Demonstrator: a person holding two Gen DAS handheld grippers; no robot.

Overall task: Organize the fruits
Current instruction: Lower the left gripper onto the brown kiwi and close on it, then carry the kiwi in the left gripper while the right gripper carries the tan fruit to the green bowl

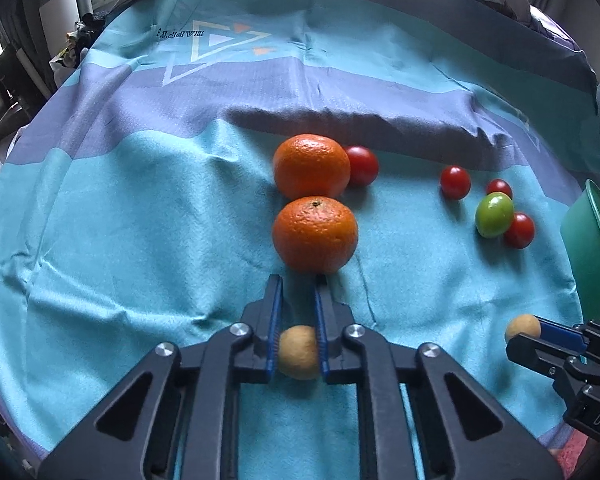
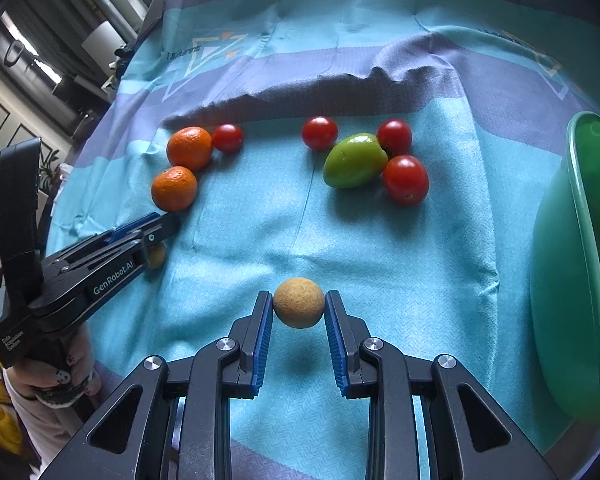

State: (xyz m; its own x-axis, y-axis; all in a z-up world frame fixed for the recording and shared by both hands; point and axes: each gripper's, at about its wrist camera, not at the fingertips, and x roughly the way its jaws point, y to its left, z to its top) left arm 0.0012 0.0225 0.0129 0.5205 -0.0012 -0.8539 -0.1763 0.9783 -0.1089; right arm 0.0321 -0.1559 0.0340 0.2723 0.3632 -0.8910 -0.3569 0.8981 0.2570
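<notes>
Tan and rough-skinned, a small round fruit sits deep between the blue pads of the left gripper, whose jaws are clamped on it low in the left wrist view. A second tan fruit sits at the very tips of the right gripper; its jaws look closed against the fruit's sides, though the hold is only at the tips. Both grippers hover over a teal cloth spread on the bench. Two oranges lie touching at the centre of the left view, a cherry tomato beside the farther one. At mid right, a green fruit lies among more red tomatoes. A green bowl fills the right edge of the right wrist view.

The likely risk is the right-hand fruit: held so far forward, it could squirt out and roll across the wrinkled cloth. Swinging toward the bowl could also knock the tomatoes.
</notes>
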